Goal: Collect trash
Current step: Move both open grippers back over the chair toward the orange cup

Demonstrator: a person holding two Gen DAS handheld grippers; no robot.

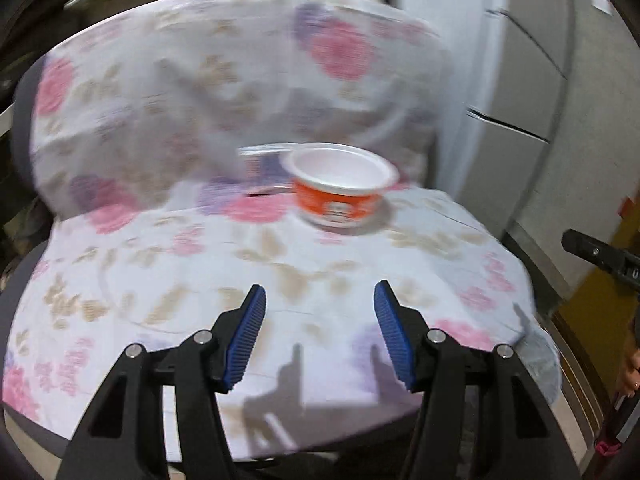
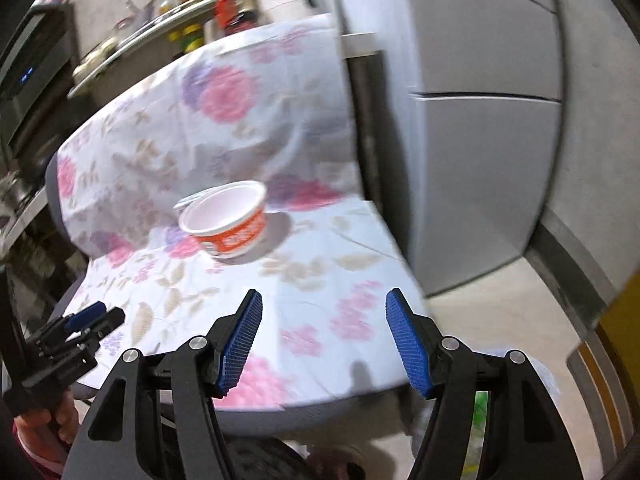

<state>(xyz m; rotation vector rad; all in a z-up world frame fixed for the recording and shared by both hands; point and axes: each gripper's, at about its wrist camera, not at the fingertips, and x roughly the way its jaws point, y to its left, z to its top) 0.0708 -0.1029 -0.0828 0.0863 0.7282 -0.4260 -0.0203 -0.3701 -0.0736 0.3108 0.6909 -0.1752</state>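
An empty orange-and-white plastic cup point(image 1: 340, 184) stands upright on the seat of a chair covered with a flowered cloth point(image 1: 240, 248). Its peeled foil lid point(image 1: 268, 150) sticks out behind it to the left. My left gripper point(image 1: 319, 296) is open and empty, a little short of the cup over the seat's front. The cup also shows in the right wrist view point(image 2: 228, 220), ahead and left of my right gripper point(image 2: 323, 304), which is open and empty over the seat's front right. The left gripper point(image 2: 86, 316) shows at the lower left there.
A grey refrigerator point(image 2: 480, 120) stands right of the chair. A shelf with bottles and jars point(image 2: 192, 4) runs behind the chair back. A dark appliance point(image 2: 28, 72) is at the left. A see-through bag point(image 2: 540, 380) hangs low by the seat's right corner.
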